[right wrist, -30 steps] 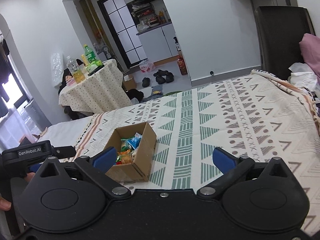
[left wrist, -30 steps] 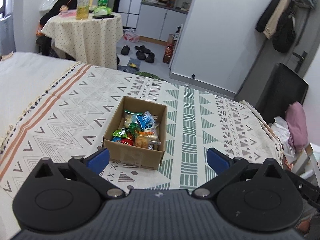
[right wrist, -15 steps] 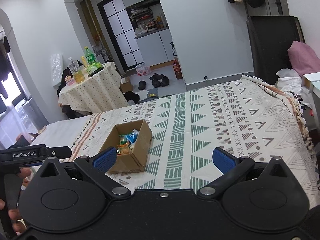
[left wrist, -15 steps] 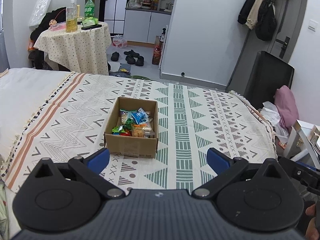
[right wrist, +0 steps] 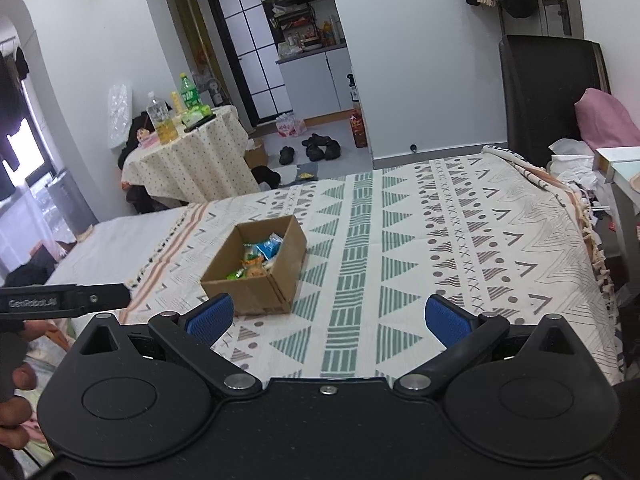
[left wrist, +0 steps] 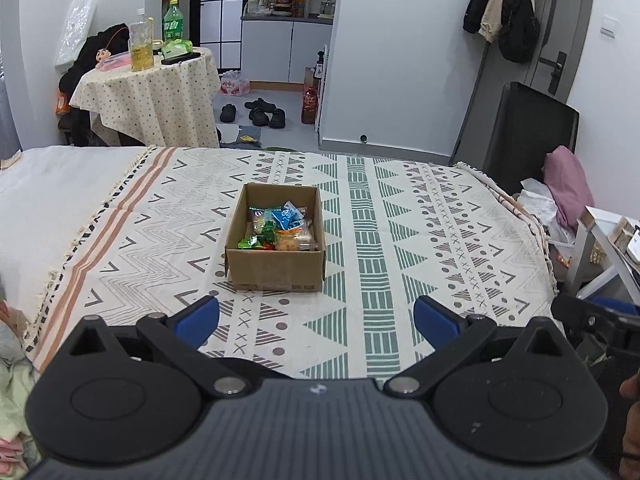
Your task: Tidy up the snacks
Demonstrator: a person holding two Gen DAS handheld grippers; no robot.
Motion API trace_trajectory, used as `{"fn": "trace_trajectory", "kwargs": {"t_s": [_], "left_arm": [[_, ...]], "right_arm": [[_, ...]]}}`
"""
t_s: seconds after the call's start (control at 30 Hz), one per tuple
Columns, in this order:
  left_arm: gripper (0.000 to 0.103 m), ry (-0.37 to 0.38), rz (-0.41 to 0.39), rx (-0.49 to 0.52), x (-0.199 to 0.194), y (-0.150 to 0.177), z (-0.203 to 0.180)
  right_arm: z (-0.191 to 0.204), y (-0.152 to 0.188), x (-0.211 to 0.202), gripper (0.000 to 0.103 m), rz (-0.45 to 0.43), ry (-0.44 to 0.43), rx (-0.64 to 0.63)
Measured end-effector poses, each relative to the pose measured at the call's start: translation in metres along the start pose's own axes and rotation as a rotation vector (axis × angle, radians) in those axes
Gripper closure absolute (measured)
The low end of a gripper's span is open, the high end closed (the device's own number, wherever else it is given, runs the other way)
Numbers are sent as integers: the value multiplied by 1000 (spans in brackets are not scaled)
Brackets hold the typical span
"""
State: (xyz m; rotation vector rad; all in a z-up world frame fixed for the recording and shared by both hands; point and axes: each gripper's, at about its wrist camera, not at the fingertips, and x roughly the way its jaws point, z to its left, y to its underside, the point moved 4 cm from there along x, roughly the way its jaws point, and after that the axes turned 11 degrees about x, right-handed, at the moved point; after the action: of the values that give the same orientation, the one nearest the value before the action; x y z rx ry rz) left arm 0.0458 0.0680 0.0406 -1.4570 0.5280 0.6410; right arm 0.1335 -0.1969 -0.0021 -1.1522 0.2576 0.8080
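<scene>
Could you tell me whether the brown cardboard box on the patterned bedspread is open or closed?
Open: the brown cardboard box has no lid over it, and colourful snack packets show inside.

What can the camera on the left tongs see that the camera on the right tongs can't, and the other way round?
Only the left camera shows the light switch by the door and folded clothes at the bed's near left corner. Only the right camera shows the bright window on the left and the other tool's black bar with a hand below it. Both show the cardboard box of snacks on the patterned blanket, the round table with bottles, the shoes on the floor, and their own open tongs, left tongs and right tongs.
</scene>
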Motion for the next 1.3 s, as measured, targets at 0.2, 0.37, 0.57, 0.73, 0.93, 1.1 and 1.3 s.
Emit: {"fn": "trace_trajectory", "kwargs": {"t_s": [0.2, 0.37, 0.57, 0.73, 0.93, 1.1, 1.3], "left_arm": [[0, 8, -8, 28, -12, 1, 0], [0, 5, -18, 46, -18, 0, -1], [0, 1, -17, 58, -20, 1, 0], [0, -3, -13, 53, -20, 2, 3], [0, -6, -12, 54, -19, 3, 4], [0, -4, -11, 64, -18, 3, 3], [0, -3, -8, 69, -17, 3, 1]], "right_arm": [[4, 2, -9, 0, -1, 5, -16], [8, 2, -13, 0, -6, 4, -23], [12, 2, -18, 0, -5, -8, -37], [16, 2, -19, 0, 2, -16, -44], [17, 1, -19, 0, 5, -17, -44], [16, 1, -19, 0, 5, -16, -43], [11, 1, -17, 0, 7, -13, -38]]}}
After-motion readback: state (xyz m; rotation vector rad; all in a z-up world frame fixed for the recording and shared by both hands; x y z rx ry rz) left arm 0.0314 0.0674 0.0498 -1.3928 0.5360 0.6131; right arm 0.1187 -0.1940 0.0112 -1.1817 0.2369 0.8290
